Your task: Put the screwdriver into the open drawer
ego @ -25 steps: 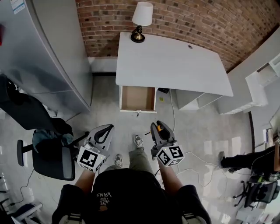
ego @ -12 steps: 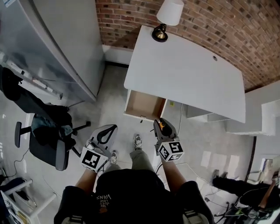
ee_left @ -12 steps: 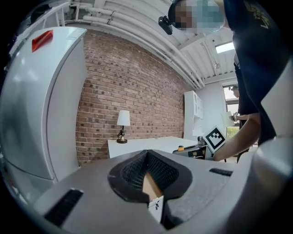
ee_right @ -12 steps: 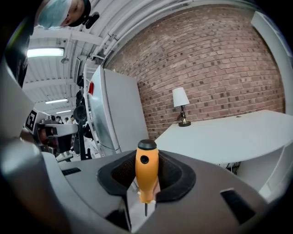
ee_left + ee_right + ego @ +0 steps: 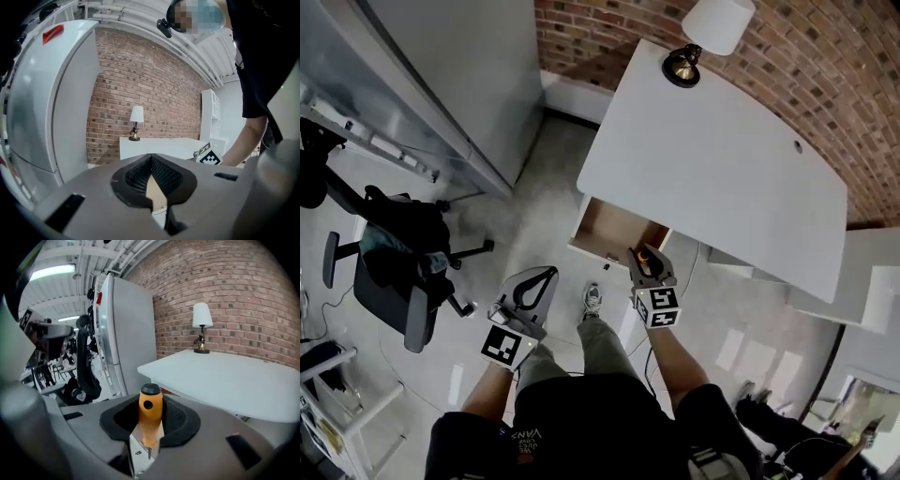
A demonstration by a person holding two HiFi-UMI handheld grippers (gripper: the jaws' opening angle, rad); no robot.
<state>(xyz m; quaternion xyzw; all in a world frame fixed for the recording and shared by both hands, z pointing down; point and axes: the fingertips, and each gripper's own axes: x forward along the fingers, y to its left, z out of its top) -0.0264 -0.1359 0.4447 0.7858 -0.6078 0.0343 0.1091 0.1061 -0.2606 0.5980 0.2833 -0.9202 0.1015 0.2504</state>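
Note:
An orange-handled screwdriver [image 5: 150, 416] stands upright between the jaws of my right gripper [image 5: 150, 401], black cap up and thin blade pointing down. From the head view, my right gripper [image 5: 639, 253] is shut on the screwdriver [image 5: 646, 257] just above the front edge of the open drawer [image 5: 609, 234]. The drawer has a bare brown inside and juts from under the white desk [image 5: 712, 159]. My left gripper [image 5: 546, 273] hangs lower left of the drawer, over the floor. Its jaws [image 5: 151, 158] meet at the tips with nothing between them.
A lamp [image 5: 703, 37] with a white shade stands at the desk's far corner by the brick wall. A tall grey fridge [image 5: 441, 75] is to the left, with a black office chair [image 5: 394, 272] in front of it. The person's shoe [image 5: 593, 300] is on the floor below the drawer.
The person has stepped closer to the desk. My right gripper carried the screwdriver forward, from over the floor to the drawer's front edge. The left gripper also moved forward and lower.

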